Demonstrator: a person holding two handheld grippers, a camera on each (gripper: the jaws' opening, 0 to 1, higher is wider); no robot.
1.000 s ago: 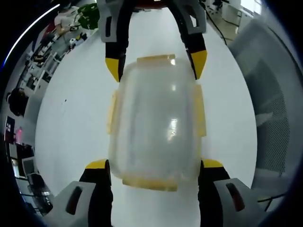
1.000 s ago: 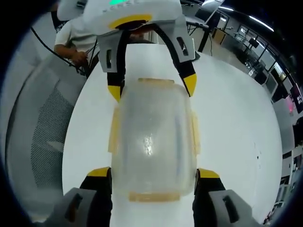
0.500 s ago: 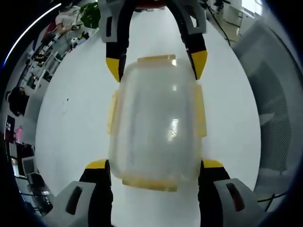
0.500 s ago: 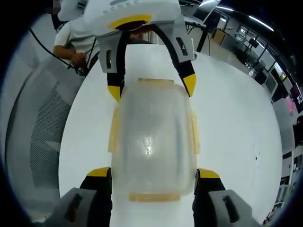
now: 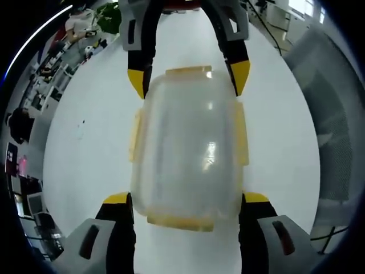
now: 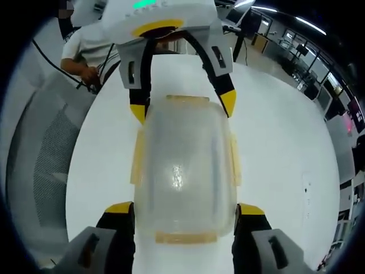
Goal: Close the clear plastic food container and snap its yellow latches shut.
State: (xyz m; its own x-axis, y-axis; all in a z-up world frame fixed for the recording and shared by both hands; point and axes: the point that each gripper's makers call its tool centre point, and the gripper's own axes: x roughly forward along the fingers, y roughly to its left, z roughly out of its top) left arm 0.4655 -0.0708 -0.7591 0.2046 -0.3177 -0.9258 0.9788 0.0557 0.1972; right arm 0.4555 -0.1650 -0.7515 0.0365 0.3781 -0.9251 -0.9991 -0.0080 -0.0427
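Observation:
A clear plastic food container (image 5: pixel 188 148) with its lid on lies lengthwise over the white table (image 5: pixel 85 148). Pale yellow latches (image 5: pixel 241 134) run along its sides and ends; whether they are snapped down is not clear. My left gripper (image 5: pixel 186 199) is shut on the near end, its yellow-tipped jaws pressed against both sides. The right gripper (image 5: pixel 187 76) grips the far end from the opposite side. In the right gripper view the same container (image 6: pixel 183 165) sits between the right gripper (image 6: pixel 183 208) at the bottom and the left gripper (image 6: pixel 183 107) at the top.
A grey mesh chair (image 5: pixel 336 125) stands beside the table (image 6: pixel 274 142), and is also seen in the right gripper view as the chair (image 6: pixel 45 148). A person in a white shirt (image 6: pixel 85 48) is behind the table's far edge. Office desks and equipment (image 5: pixel 63 45) lie beyond.
The surroundings have drifted slightly in both views, so the cameras moved. The container stays in the same place between both pairs of jaws, and both grips are unchanged.

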